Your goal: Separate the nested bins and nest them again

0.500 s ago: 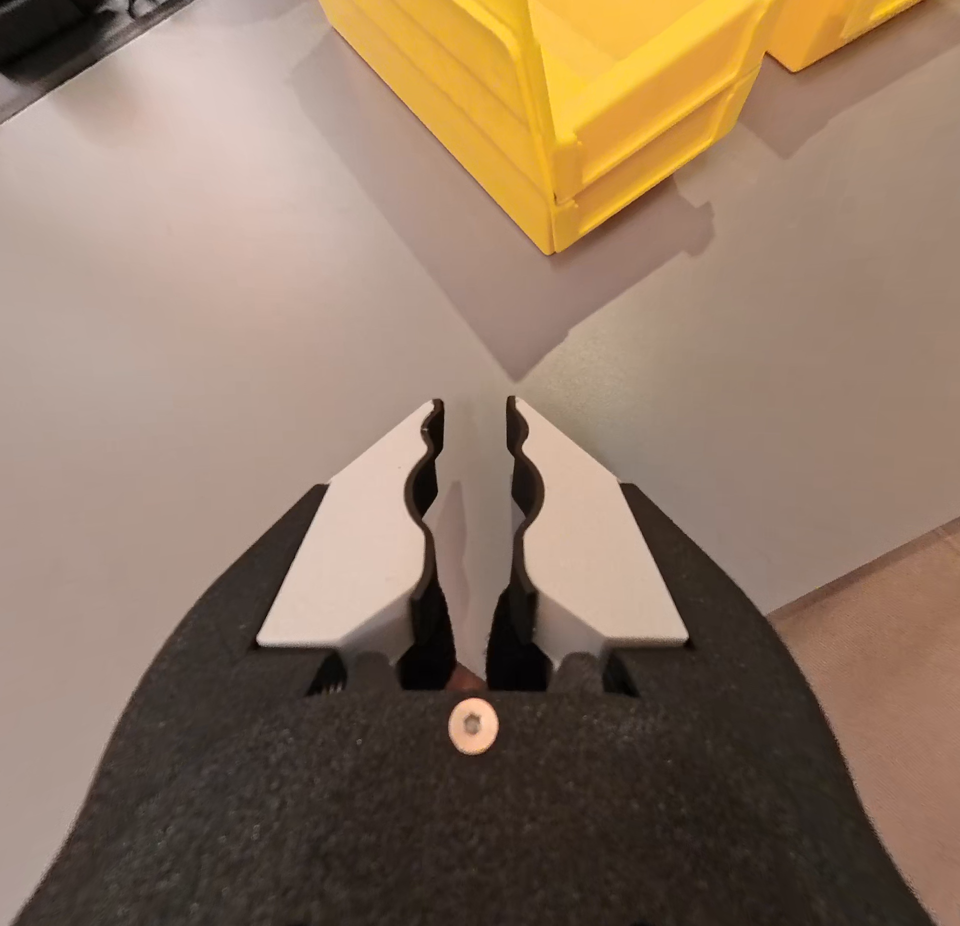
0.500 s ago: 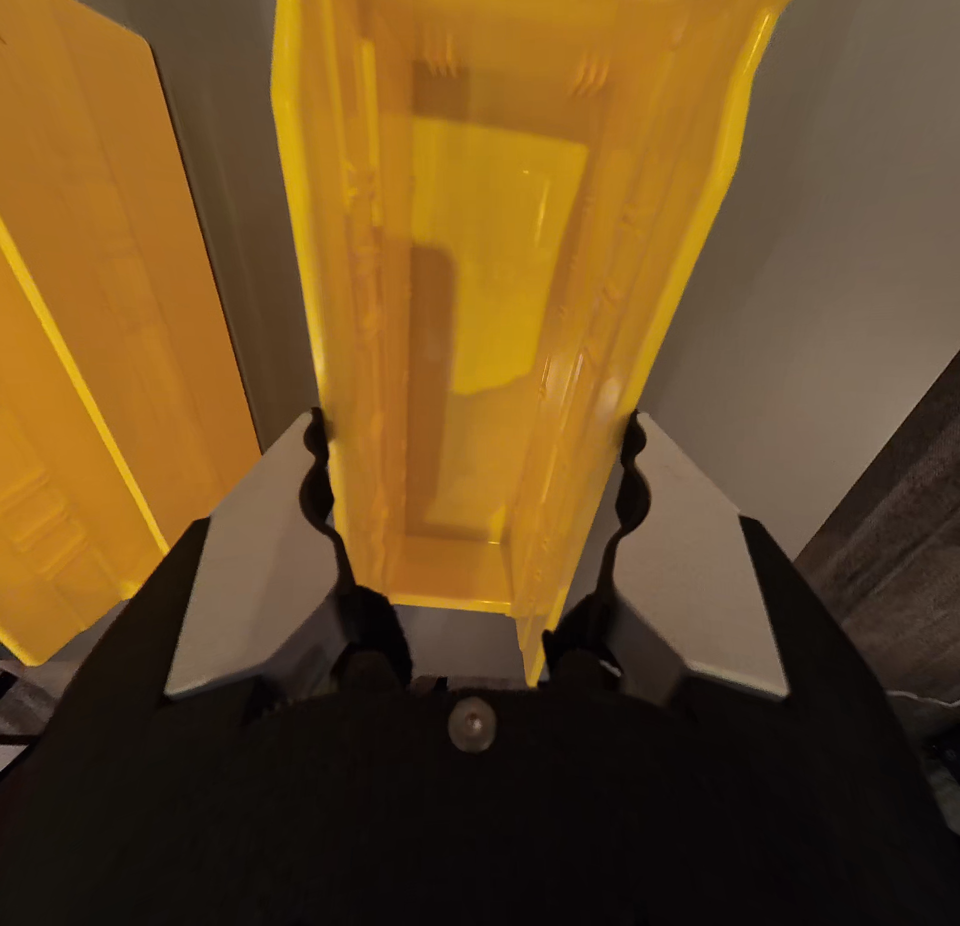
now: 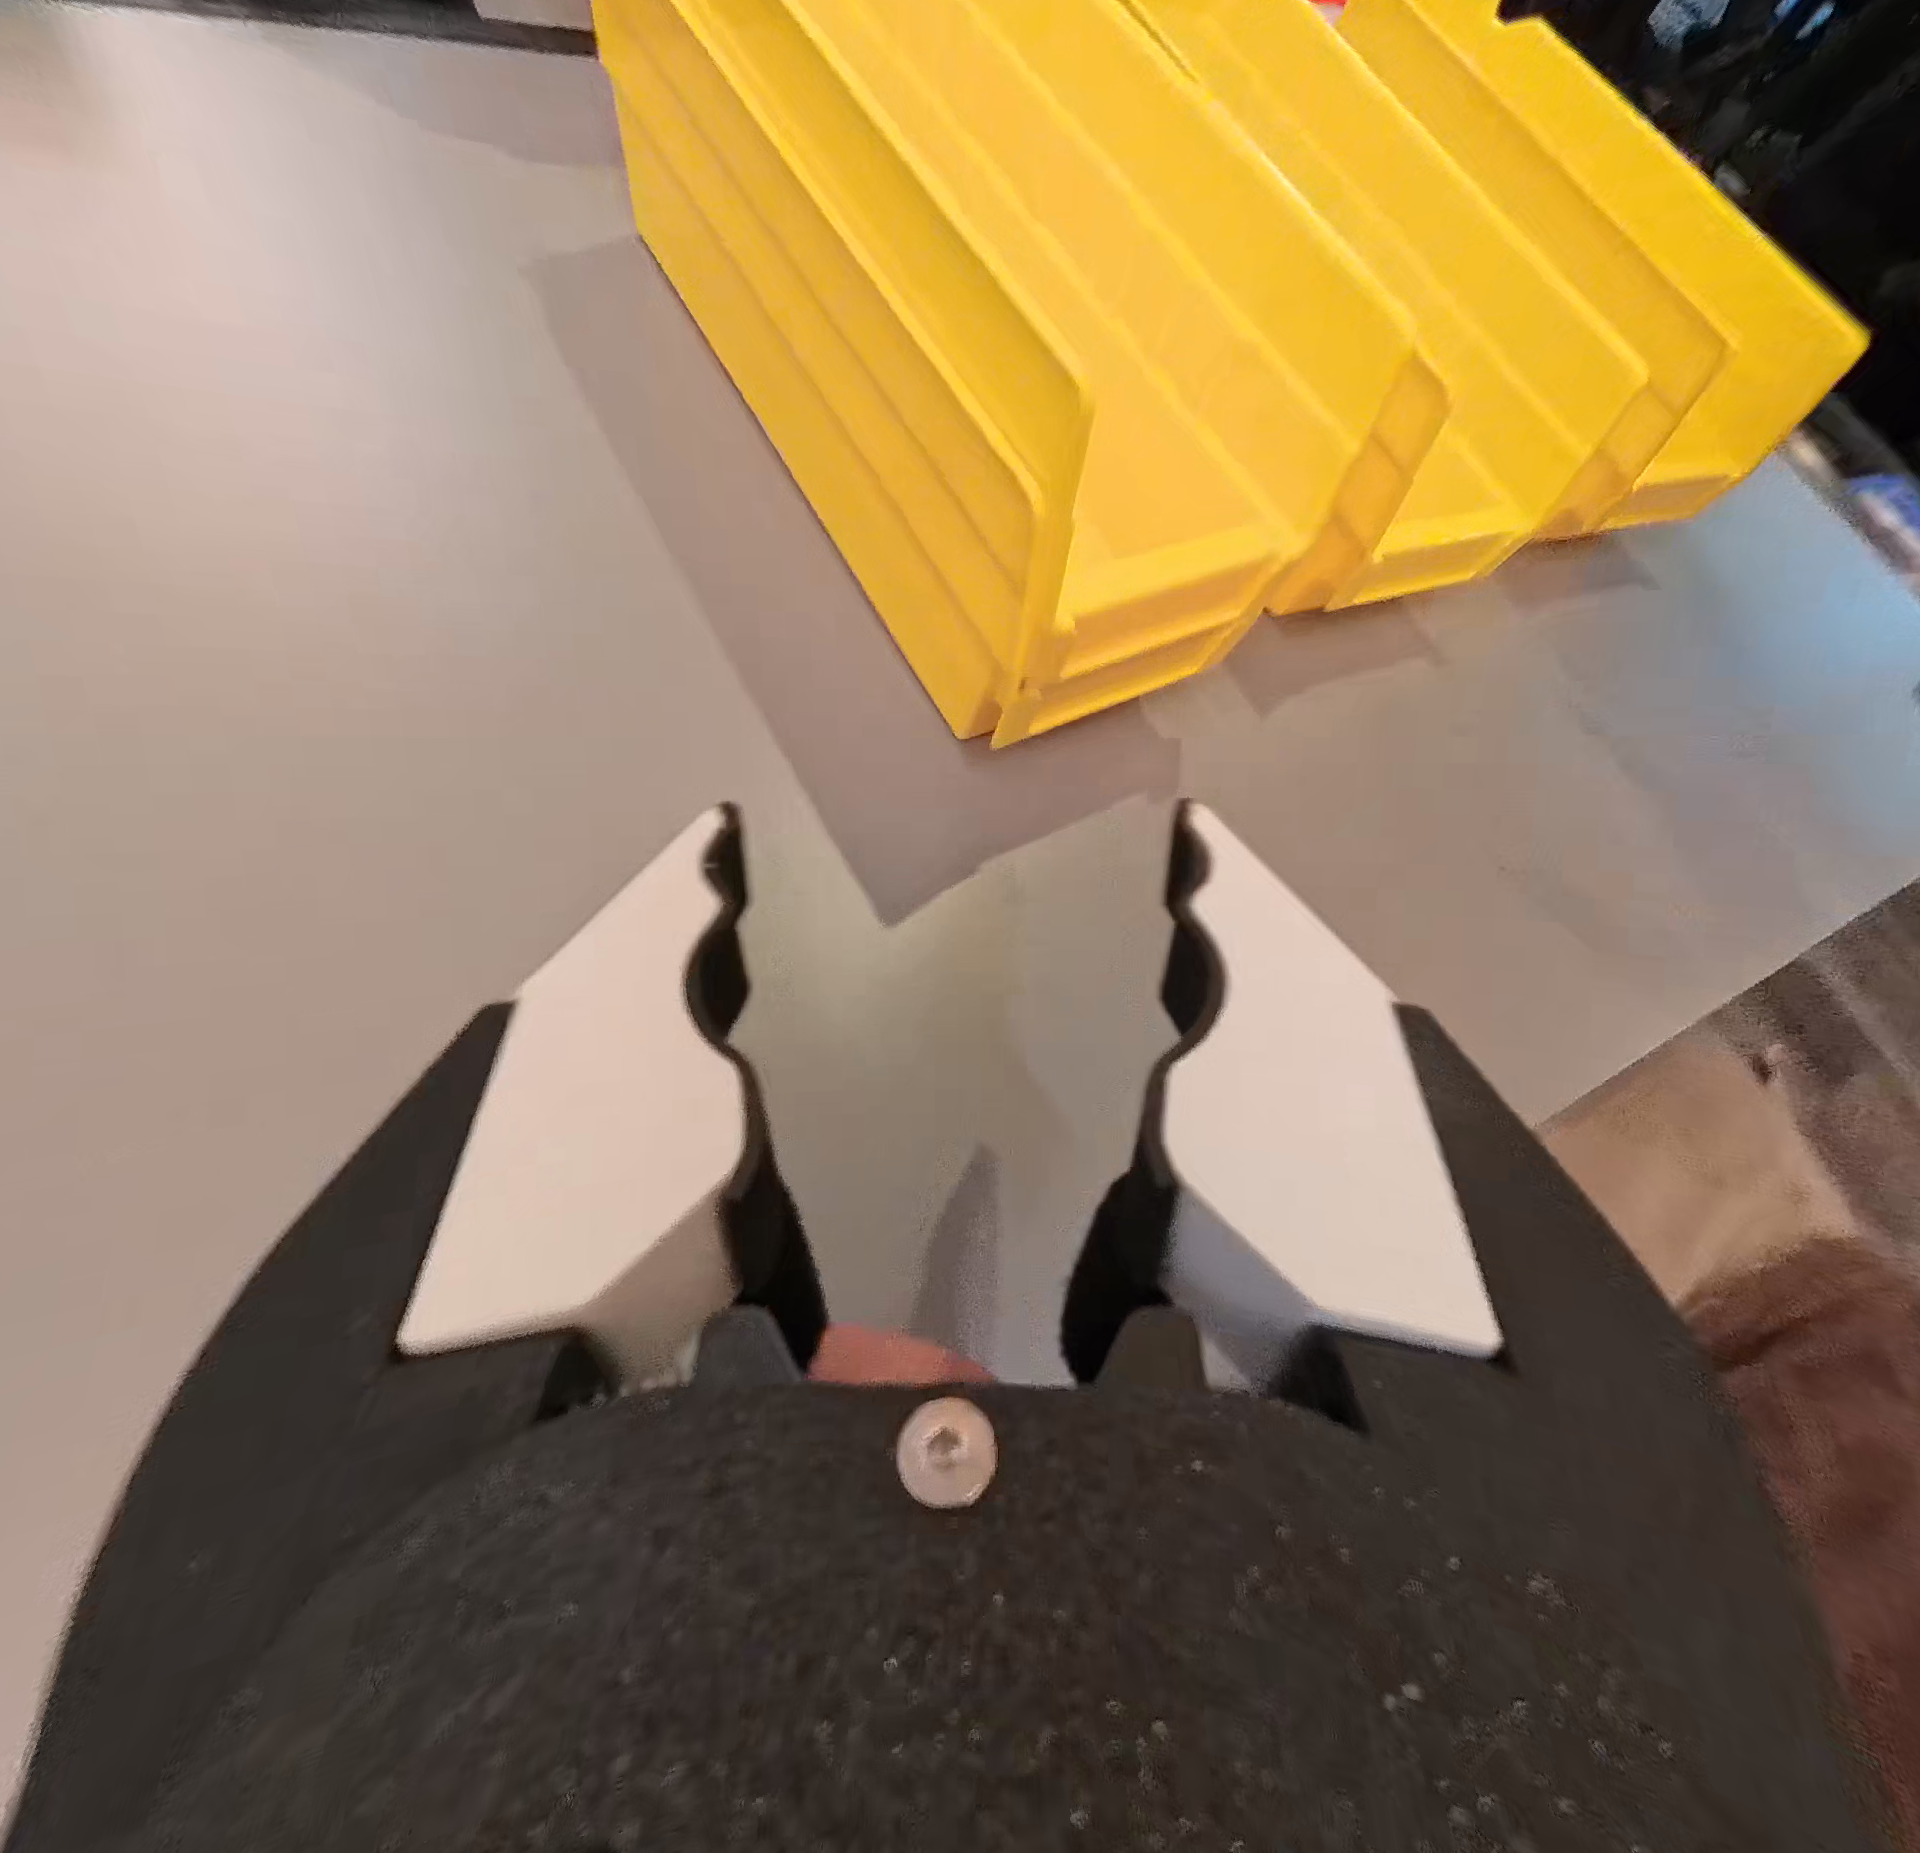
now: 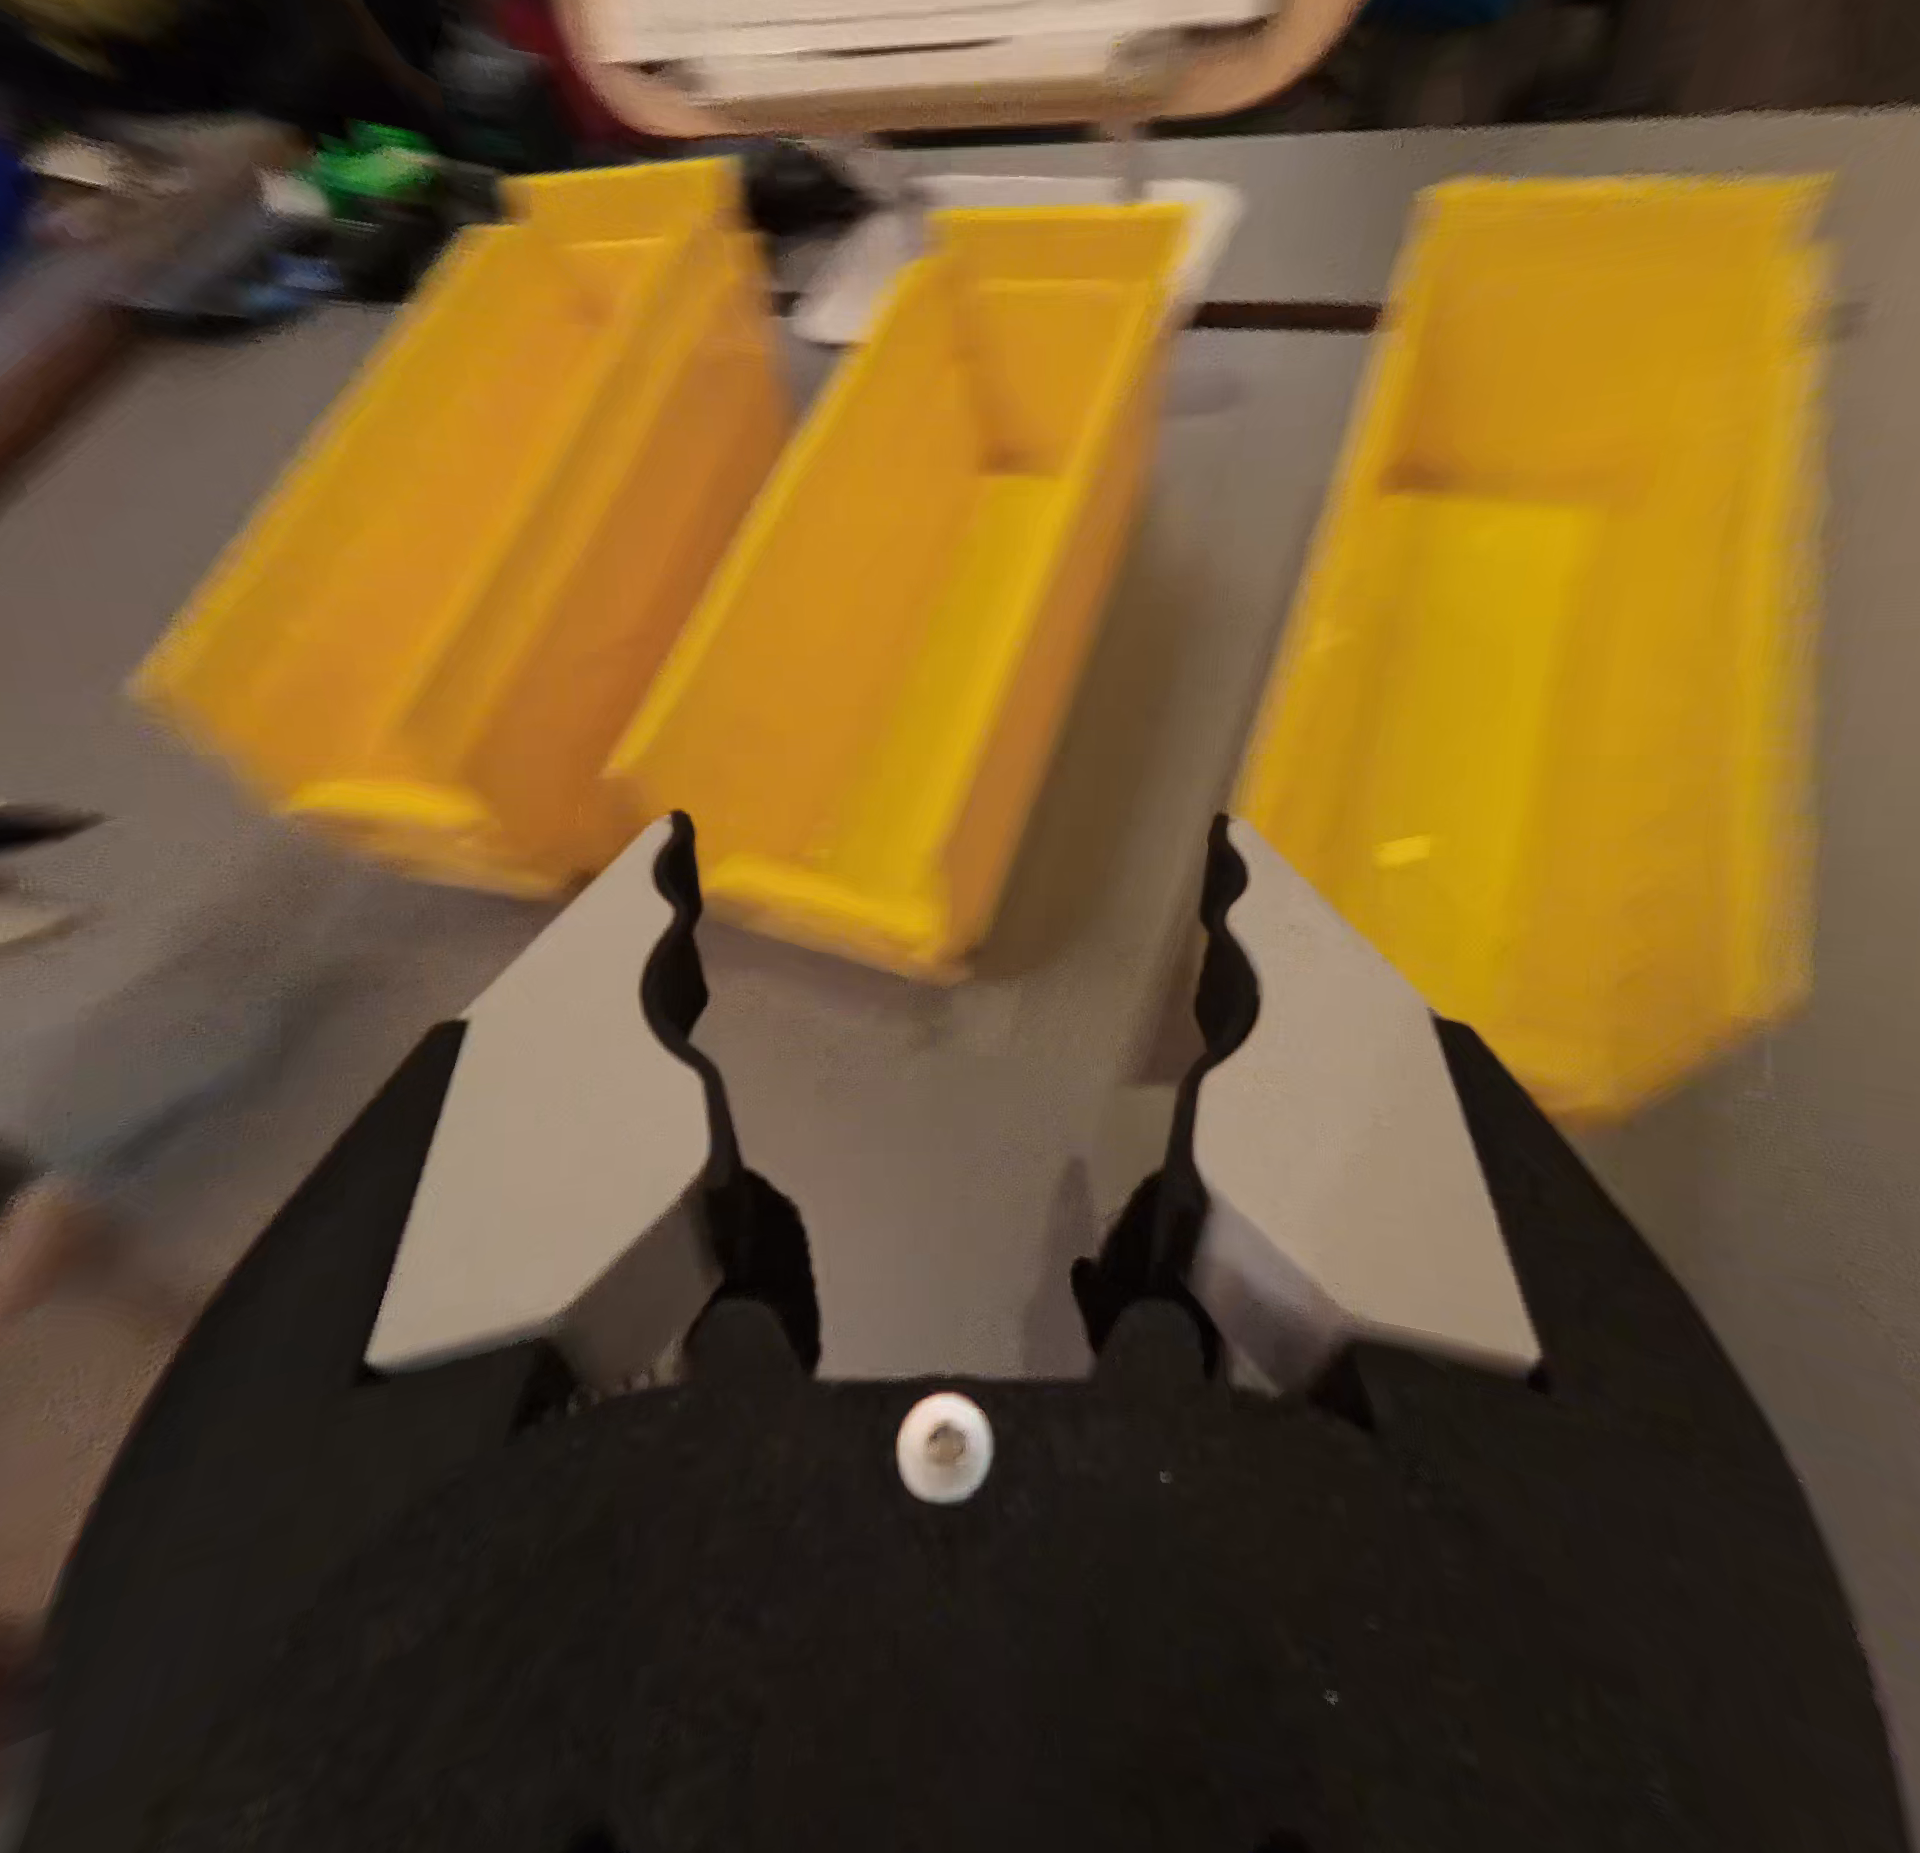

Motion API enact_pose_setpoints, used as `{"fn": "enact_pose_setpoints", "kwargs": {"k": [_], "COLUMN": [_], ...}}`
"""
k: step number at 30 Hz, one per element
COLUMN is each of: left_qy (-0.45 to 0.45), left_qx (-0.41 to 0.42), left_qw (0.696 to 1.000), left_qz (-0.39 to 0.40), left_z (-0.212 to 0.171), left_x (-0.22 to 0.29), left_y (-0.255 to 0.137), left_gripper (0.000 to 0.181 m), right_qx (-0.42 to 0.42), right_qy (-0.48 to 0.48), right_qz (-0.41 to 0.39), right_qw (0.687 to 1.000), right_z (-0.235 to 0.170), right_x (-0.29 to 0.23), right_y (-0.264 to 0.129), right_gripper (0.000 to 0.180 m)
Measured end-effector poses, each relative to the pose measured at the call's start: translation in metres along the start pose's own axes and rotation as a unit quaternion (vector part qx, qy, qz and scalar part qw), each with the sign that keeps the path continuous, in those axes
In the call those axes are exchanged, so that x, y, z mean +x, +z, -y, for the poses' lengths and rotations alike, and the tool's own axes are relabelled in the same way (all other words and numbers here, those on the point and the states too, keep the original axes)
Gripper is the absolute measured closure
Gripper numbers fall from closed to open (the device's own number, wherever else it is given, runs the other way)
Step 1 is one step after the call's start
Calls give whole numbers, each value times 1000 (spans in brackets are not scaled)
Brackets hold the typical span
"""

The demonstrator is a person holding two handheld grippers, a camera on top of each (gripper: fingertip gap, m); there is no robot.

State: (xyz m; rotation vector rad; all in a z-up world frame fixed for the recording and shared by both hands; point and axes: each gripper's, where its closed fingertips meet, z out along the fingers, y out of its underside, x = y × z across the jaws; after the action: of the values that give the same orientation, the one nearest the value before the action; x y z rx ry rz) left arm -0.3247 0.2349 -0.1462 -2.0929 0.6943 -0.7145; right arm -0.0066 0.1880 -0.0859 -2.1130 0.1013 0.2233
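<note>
Three groups of yellow bins stand side by side on the grey table [image 3: 312, 556]. In the left wrist view the nearest is a nested stack [image 3: 831, 401], then a second bin [image 3: 1507, 297] and a third bin [image 3: 1714, 328]. My left gripper [image 3: 956, 816] is open and empty, above the table short of the stack's front corner. The right wrist view is blurred. It shows the left nested stack [image 4: 468, 577], the middle bin [image 4: 904, 640] and the right bin [image 4: 1538, 640]. My right gripper [image 4: 951, 827] is open and empty, just in front of the middle bin.
The table edge and wood floor [image 3: 1766, 1128] lie to the right in the left wrist view. Behind the bins, the right wrist view shows a pale rounded board [image 4: 935, 27] and dark clutter [image 4: 260, 193] at the back left.
My right gripper has let go of the yellow bin it held, opened wider and pulled back. My left gripper has opened wider and now sees all the bins.
</note>
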Motion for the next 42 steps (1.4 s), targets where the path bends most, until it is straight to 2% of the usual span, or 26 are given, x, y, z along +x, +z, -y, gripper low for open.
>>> {"fn": "enact_pose_setpoints", "kwargs": {"k": [1, 4, 7, 8, 10, 12, 13, 15, 17, 19, 21, 24, 26, 28, 31, 32, 33, 35, 42], "left_qy": [-16, -28, -7, 1, 34, 70, 70, 57, 46, 3, -56, -84, -62, -38, -56, -65, -78, -71, -45], "left_qx": [-6, -67, -113, -127, -148, -168, -182, -221, -231, -214, -185, -197, -224, -248, -269, -274, -279, -299, -323], "left_qw": [1000, 997, 993, 991, 987, 983, 980, 971, 960, 949, 943, 938, 931, 915, 905, 909, 914, 911, 910], "left_qz": [-10, -30, -30, -51, -52, 15, 32, 74, 153, 231, 270, 272, 281, 315, 324, 308, 285, 275, 256], "left_z": [6, 19, 44, 56, 83, 110, 121, 138, 159, 177, 186, 177, 168, 160, 151, 149, 147, 148, 150], "left_x": [4, 21, 42, 59, 82, 73, 70, 56, 28, -1, -17, -15, -14, -25, -34, -33, -29, -27, -24], "left_y": [0, 4, 17, 22, 34, 55, 67, 92, 114, 128, 141, 166, 178, 181, 183, 186, 189, 189, 187], "left_gripper": [87, 48, 22, 22, 23, 24, 25, 24, 26, 34, 35, 33, 33, 37, 44, 49, 63, 73, 89], "right_qx": [15, 42, 50, 52, 60, 60, 61, 56, 52, 46, 49, 52, 46, 42, 35, 33, 32, 35, 18], "right_qy": [8, 35, 12, -11, -68, -84, -76, -54, -44, -39, -27, -17, -16, -14, 0, 8, 16, 30, 31], "right_qz": [44, 78, 90, 91, 46, 5, 10, 37, 51, 58, 72, 86, 88, 92, 109, 113, 120, 131, 140], "right_qw": [999, 995, 995, 994, 995, 995, 995, 996, 996, 997, 996, 995, 995, 995, 993, 993, 992, 990, 989], "right_z": [-20, -64, -75, -72, -70, -72, -71, -70, -71, -72, -70, -67, -68, -69, -71, -72, -72, -71, -76], "right_x": [-27, -68, -83, -84, -68, -49, -47, -50, -51, -51, -55, -57, -56, -56, -56, -56, -57, -58, -62], "right_y": [-7, -22, -30, -33, -34, -33, -32, -30, -28, -27, -27, -26, -23, -21, -21, -21, -22, -24, -20], "right_gripper": [83, 84, 88, 88, 91, 99, 100, 99, 99, 100, 100, 101, 101, 102, 104, 104, 104, 105, 107]}}
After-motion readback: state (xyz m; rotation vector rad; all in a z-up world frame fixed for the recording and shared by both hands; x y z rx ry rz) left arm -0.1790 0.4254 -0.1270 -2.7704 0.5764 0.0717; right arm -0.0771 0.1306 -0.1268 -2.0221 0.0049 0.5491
